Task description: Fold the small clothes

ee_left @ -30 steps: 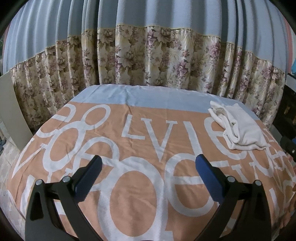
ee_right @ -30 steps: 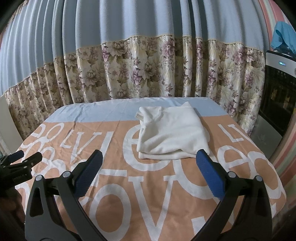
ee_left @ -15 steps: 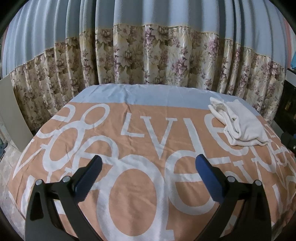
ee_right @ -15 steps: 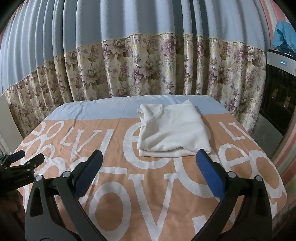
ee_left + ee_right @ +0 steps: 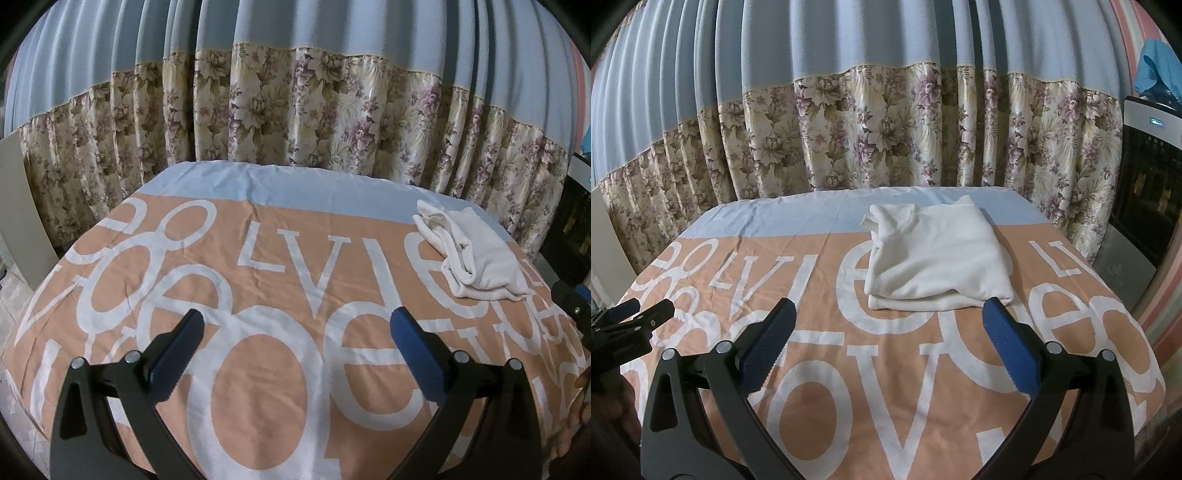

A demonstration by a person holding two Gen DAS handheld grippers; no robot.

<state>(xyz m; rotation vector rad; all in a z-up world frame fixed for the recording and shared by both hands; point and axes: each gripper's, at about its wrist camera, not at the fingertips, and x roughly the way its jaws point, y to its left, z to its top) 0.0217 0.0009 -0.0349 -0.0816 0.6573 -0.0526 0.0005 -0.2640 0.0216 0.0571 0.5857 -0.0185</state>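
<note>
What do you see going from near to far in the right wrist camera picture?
Right gripper with open blue-padded jaws → orange bedspread with big white letters → folded white cloth garment → pale blue strip of the bedspread → flowered curtain with blue top.

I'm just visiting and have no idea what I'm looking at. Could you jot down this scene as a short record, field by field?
Setting: a bed covered by an orange sheet with big white letters, floral curtain behind
Garment: white folded cloth, lying flat near the far right of the sheet
Left gripper: open, empty, above bare sheet, apart from the cloth
Right gripper: open, empty, facing the cloth's near edge
Contact: neither gripper touches the cloth
Beside the bed: dark appliance at right
</note>
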